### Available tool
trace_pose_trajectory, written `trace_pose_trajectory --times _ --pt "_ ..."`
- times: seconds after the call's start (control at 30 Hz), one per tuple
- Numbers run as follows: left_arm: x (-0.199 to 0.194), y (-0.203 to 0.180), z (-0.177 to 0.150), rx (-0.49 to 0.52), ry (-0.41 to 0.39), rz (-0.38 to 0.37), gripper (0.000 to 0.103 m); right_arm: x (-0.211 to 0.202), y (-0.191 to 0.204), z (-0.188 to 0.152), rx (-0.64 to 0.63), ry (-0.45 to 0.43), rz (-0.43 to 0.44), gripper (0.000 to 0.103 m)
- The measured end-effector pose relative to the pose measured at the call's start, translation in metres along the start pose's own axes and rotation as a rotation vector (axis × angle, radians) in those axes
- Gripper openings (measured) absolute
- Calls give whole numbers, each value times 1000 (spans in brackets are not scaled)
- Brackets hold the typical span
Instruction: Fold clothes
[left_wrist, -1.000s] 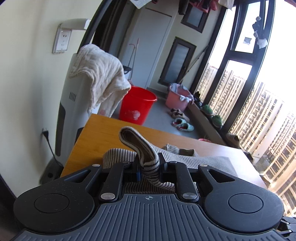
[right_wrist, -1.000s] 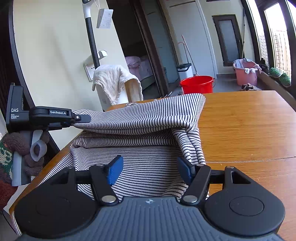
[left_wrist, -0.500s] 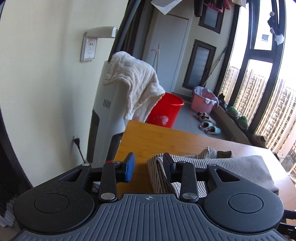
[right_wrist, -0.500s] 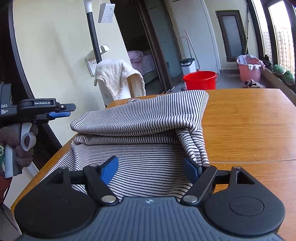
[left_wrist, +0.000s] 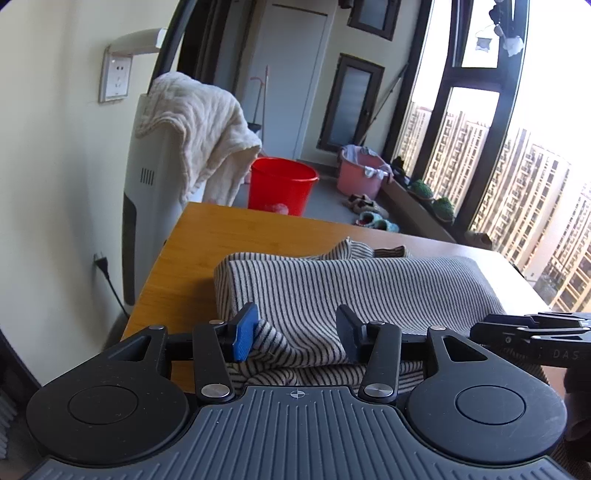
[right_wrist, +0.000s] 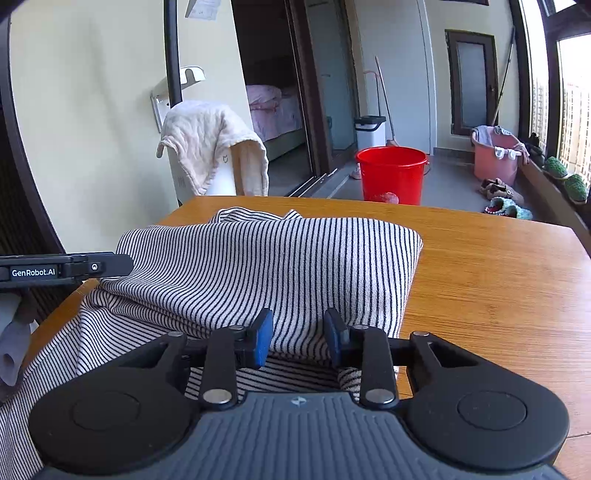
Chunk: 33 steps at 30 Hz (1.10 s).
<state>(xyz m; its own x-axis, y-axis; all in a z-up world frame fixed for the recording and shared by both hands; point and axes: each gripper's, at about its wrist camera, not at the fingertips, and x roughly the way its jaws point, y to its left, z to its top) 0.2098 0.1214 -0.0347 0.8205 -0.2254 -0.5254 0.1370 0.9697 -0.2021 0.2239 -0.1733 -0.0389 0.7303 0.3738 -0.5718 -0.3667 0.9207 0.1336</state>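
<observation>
A black-and-white striped garment (left_wrist: 351, 288) lies folded over on the wooden table (left_wrist: 229, 236). My left gripper (left_wrist: 295, 332) hovers low over the garment's near left corner. Its jaws are opening, and a bunched fold sits between the blue pads without being pinched. My right gripper (right_wrist: 298, 341) is at the near edge of the folded top layer of the garment (right_wrist: 280, 266). Its jaws are closing with flat striped cloth between the pads, which do not visibly squeeze it. Each gripper shows in the other's view: the right gripper (left_wrist: 532, 332) at the right, the left gripper (right_wrist: 66, 267) at the left.
A white appliance draped with a cream towel (left_wrist: 199, 129) stands past the table's far left corner. On the floor beyond are a red bucket (right_wrist: 391, 173), a pink basket (right_wrist: 495, 155) and slippers (right_wrist: 506, 206). Bare table top (right_wrist: 498, 288) lies to the right of the garment.
The left gripper has let go of the striped fold it pinched and its jaws have spread. The right gripper has slid along the garment's edge and its jaws have narrowed.
</observation>
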Motion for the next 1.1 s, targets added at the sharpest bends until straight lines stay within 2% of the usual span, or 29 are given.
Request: trace_pose_trajectory --times 0.17,0.23,0.33,0.37,0.4,0.47,0.53,0.57,0.63,0.67,0.7,0.8,0.93,1.0,1.1 --pt "10 -25 -3 40 8 -64 53 -12 -18 -9 -60 -5 -92 28" --pt "14 -37 -2 54 8 -88 54 -16 -23 -12 -54 -12 -98 28" --pt "13 -38 7 8 1 -100 55 -17 -23 -16 -57 -28 -99 30" --pt "13 -36 11 -11 4 -93 58 -17 -21 -16 -66 -32 -105 31" --pt "14 -33 15 -30 10 -81 67 -17 -18 -17 -75 -36 -113 31" --pt "21 -30 20 -45 38 -49 78 -20 -16 -18 -85 -51 -125 31" --pt "33 -29 21 -34 67 -26 78 -32 -11 -21 -82 -87 -152 36" --pt "38 -30 21 -29 78 -19 77 -41 -9 -22 -64 -95 -139 43" --pt "47 -31 20 -11 91 -11 64 -59 -6 -28 1 -98 -12 53" --pt "47 -36 17 23 80 6 53 -67 -6 -31 35 -99 59 60" --pt "46 -40 15 61 64 24 45 -71 -4 -35 40 -95 88 63" --pt "46 -49 13 138 24 70 32 -68 6 -49 -5 -74 80 68" --pt "50 -56 17 189 12 88 29 -68 9 -54 -8 -72 84 71" --pt "51 -59 19 227 -10 105 17 -69 5 -54 12 -75 91 71" --pt "44 -61 30 234 -52 100 13 -70 2 -55 31 -80 93 71"
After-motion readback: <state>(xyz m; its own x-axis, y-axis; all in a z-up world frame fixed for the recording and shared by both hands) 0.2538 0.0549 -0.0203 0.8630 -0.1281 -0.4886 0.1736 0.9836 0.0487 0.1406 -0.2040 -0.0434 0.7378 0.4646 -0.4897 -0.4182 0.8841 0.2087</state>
